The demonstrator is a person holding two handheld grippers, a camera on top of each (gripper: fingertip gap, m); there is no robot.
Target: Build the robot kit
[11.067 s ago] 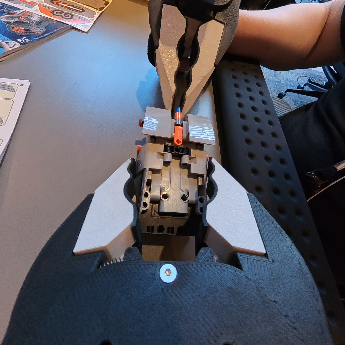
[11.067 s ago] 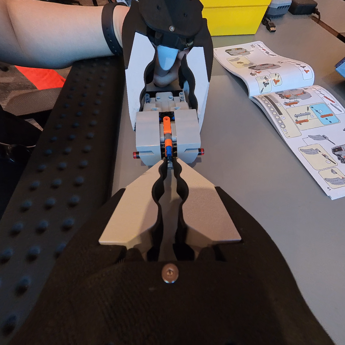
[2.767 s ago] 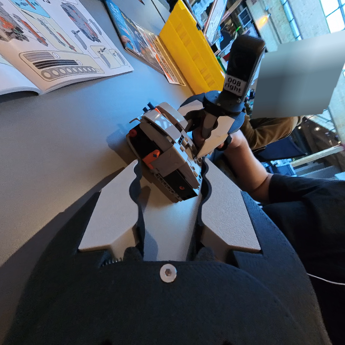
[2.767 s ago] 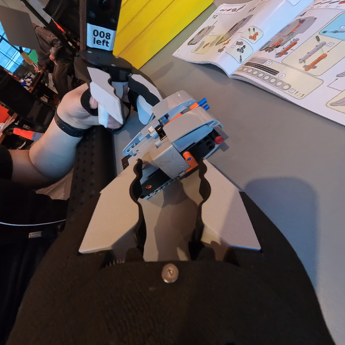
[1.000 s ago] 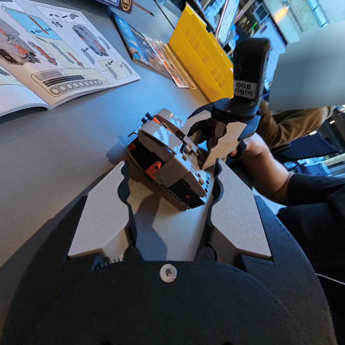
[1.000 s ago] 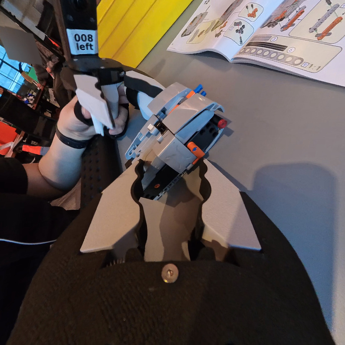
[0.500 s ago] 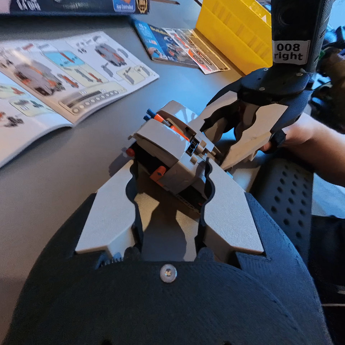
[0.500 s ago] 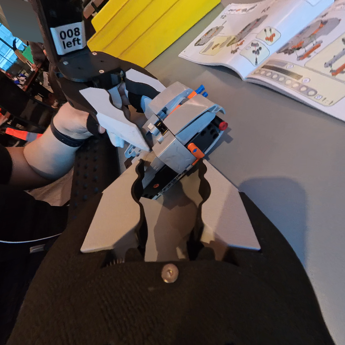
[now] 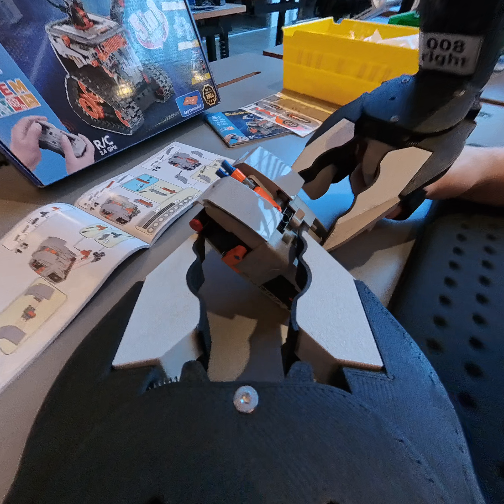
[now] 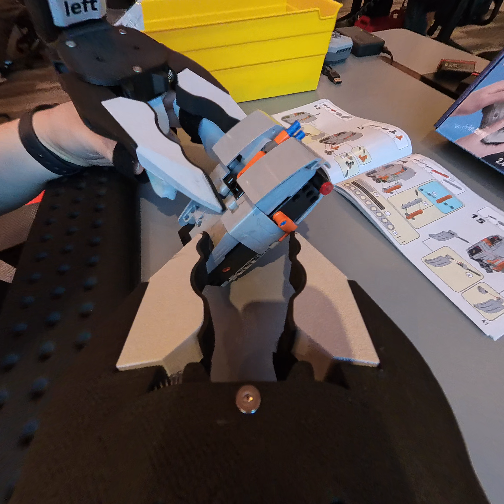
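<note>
A grey and black brick model [image 9: 245, 218] with orange and blue pins is tilted, nose up, over the grey table [image 9: 81, 313]. My left gripper [image 9: 248, 240] is shut on its lower black and grey body, one finger on each side. My right gripper [image 10: 248, 236] is shut on the same model [image 10: 261, 191] from the other side, and its right finger sits against an orange piece. In the left wrist view the right gripper [image 9: 313, 204] reaches in from the upper right. In the right wrist view a left finger [image 10: 169, 163] lies against the model's top.
An open instruction booklet [image 9: 95, 226] [image 10: 395, 191] lies beyond the model. A yellow bin [image 9: 341, 68] [image 10: 245, 54] and a blue product box [image 9: 95, 68] stand farther back, with leaflets [image 9: 259, 122] between. A black perforated mat [image 9: 463, 272] [image 10: 68, 259] runs along the table's near edge.
Eleven seconds ago the model lay flat, held by my left gripper, with my right gripper shut at its blue pin. Within the last second my left jaws narrowed onto the model.
</note>
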